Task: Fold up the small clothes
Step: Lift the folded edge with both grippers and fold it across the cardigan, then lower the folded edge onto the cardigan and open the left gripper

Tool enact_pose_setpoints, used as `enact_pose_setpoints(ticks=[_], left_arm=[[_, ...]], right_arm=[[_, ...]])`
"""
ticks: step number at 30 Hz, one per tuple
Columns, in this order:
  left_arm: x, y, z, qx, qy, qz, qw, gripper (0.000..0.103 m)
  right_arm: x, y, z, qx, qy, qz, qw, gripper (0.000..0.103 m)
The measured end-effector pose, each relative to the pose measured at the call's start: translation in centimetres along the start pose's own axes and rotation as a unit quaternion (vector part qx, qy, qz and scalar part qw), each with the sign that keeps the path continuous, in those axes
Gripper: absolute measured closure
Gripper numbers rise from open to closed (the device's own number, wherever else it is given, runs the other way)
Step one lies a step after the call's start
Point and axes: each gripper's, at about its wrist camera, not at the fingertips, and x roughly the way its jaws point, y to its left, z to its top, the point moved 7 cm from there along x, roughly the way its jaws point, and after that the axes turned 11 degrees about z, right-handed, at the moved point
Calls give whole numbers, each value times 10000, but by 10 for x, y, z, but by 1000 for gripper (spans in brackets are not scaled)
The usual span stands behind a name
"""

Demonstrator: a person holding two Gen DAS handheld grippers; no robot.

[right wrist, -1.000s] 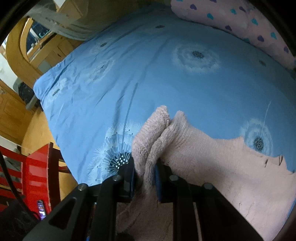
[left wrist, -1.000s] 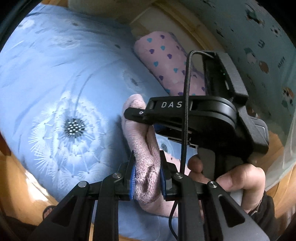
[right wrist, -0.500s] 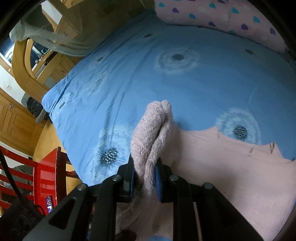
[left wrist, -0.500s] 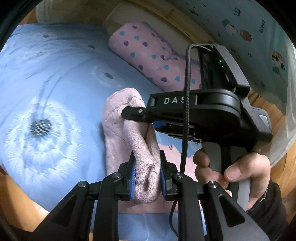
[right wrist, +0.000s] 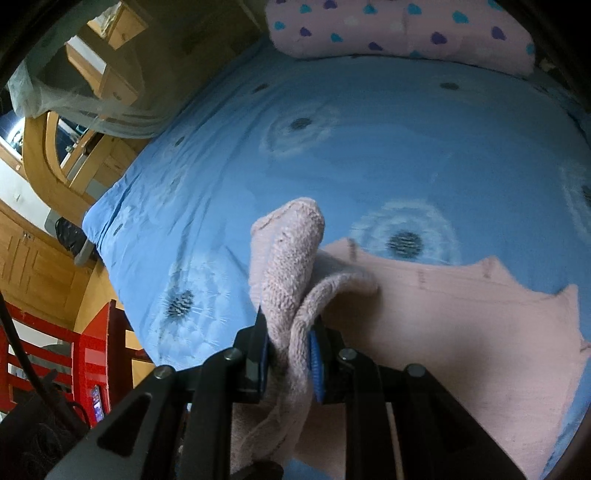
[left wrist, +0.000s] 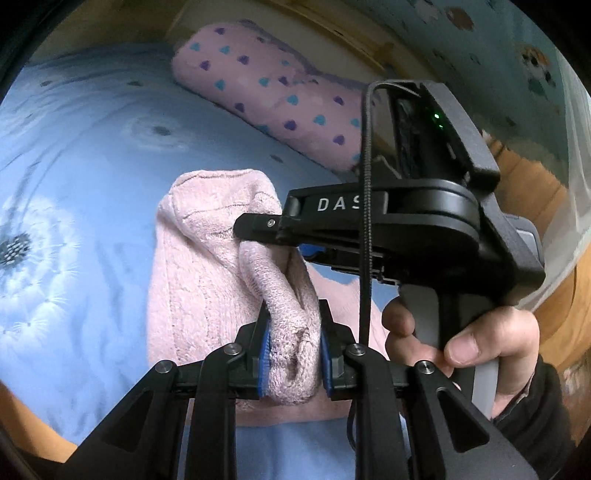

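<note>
Pink knit: a soft, ribbed pink knitted garment (left wrist: pixel 207 280) is seen bunched into thick rolls at both grippers and spread flat over the bed.
Duvet cover: smooth blue cotton duvet cover (left wrist: pixel 92 155), printed with white dandelion heads, is laid under the garment.
Left gripper: the left gripper (left wrist: pixel 293 354) is closed tight on a fat fold of the knit; blue ridged pads (left wrist: pixel 264 354) are pressed into the wool from both sides.
Garment, left view: a rounded hump of the knit is raised beyond the jaws, with a flatter panel hanging to its left.
Right gripper: the right gripper (right wrist: pixel 288 363) is clamped on a doubled roll of the same garment, the loops of the stitch plainly shown.
Right hand: the black handle of the right gripper is gripped by the right hand (left wrist: pixel 476 343), seen in the left wrist view.
Garment, right view: a wide flat panel with a notched far edge is spread to the right of the jaws on the duvet cover.
Pillow: a pink fleecy pillow (right wrist: pixel 402 33) with blue and purple hearts is laid at the far edge of the bed.
Chair: a glossy red slatted chair (right wrist: pixel 74 358) is stood beside the bed, low at the left.
</note>
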Motion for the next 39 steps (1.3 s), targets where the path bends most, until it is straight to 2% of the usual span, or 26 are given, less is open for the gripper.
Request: enact_pose_setpoints(ticks=[10,14,17,19,27,32,39], left_arm=[[28,-56,-22,490,407,-125,9979,102],[39,-79,-28,754,416,-12,9963,102],[56,-98,-40,890,567,111,9944,102],[62,-111,-43,955,640,144,9933,102],[69,-156,-50,1250,576,-19,9905,102],[79,-173,-63,1551,677,-71,9856,102],[83,-187,-74,1733,781,-153,9816,102]], right_arm=[[-43,-63,-16,231,-218,11,9995,84],[-55,-81,-23,340,-366,206,9985,84],[-65,-99,-28,397,-554,322,9972,84],[-67,-114,-31,573,-519,305,9965,84],[-105,-139,-30,712,-887,360,9929,84],[-117,-159,-43,886,-841,215,9923,84],[-131,-172,-60,932,-818,80,9923,84]])
